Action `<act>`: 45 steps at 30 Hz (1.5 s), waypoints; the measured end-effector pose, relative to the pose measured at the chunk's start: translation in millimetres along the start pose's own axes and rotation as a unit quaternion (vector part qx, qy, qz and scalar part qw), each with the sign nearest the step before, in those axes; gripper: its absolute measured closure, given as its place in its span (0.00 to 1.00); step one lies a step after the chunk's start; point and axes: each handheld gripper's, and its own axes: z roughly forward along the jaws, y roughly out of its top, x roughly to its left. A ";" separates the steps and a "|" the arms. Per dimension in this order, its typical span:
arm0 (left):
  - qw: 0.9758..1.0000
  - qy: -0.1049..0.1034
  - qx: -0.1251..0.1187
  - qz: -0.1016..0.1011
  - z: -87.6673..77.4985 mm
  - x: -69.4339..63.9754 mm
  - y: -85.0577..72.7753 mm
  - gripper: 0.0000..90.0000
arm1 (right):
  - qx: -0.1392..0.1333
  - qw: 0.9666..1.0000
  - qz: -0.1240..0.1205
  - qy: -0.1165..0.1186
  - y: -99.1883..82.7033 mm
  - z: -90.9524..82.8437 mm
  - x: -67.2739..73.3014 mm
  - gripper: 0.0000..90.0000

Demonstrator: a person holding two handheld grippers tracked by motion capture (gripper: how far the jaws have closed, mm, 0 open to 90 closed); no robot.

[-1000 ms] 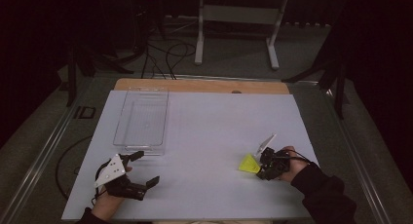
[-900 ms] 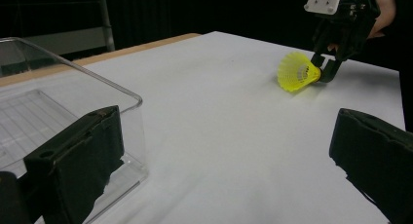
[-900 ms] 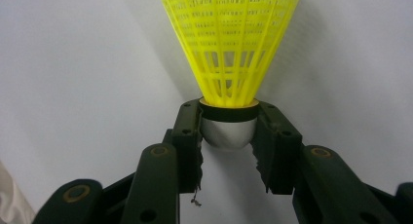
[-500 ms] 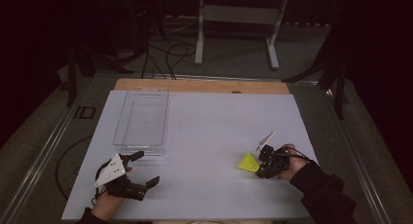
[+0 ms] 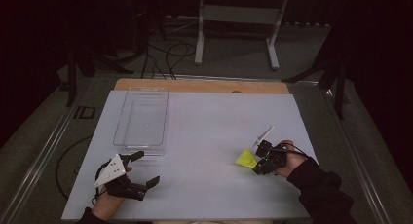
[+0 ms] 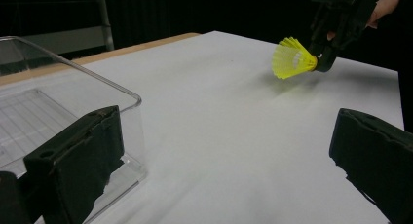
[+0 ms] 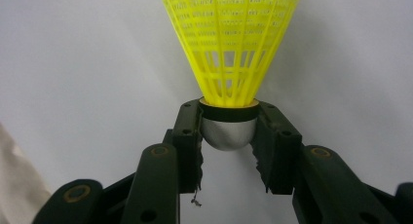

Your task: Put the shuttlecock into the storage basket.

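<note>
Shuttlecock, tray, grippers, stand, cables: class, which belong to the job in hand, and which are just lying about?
In use: shuttlecock, gripped by its cap in the right gripper; probably the clear tray; left gripper, open.
Lying about: stand; floor cables.

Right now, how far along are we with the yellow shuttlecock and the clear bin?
Done: the right gripper has closed on the shuttlecock at its rounded base. In hand: it looks slightly lifted above the white table. Left, presumably: carrying it to the clear bin, which holds nothing yet. The left gripper waits open beside the bin.
</note>
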 end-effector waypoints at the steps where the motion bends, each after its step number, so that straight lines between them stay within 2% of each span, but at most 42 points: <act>1: 1.000 0.000 0.000 0.000 0.0 0.0 0.0 0.00 | 0.002 1.000 0.001 -0.001 1.4 -0.6 1.0 0.72; 10: 1.000 0.000 0.001 0.000 0.2 -0.1 -0.1 0.00 | -0.003 1.000 -0.002 0.001 19.1 -5.9 9.5 0.72; 26: 1.000 0.000 0.015 -0.001 2.0 0.0 -1.2 0.00 | -0.003 1.000 -0.023 0.003 50.4 -6.8 24.4 0.72; 35: 1.000 -0.003 0.016 -0.002 1.8 -0.4 -1.0 0.00 | -0.010 0.999 -0.030 0.008 74.9 -9.5 29.0 0.72; 45: 1.000 -0.004 0.016 -0.002 1.8 -0.6 -0.9 0.00 | -0.007 0.999 -0.048 0.010 104.2 -10.6 37.6 0.72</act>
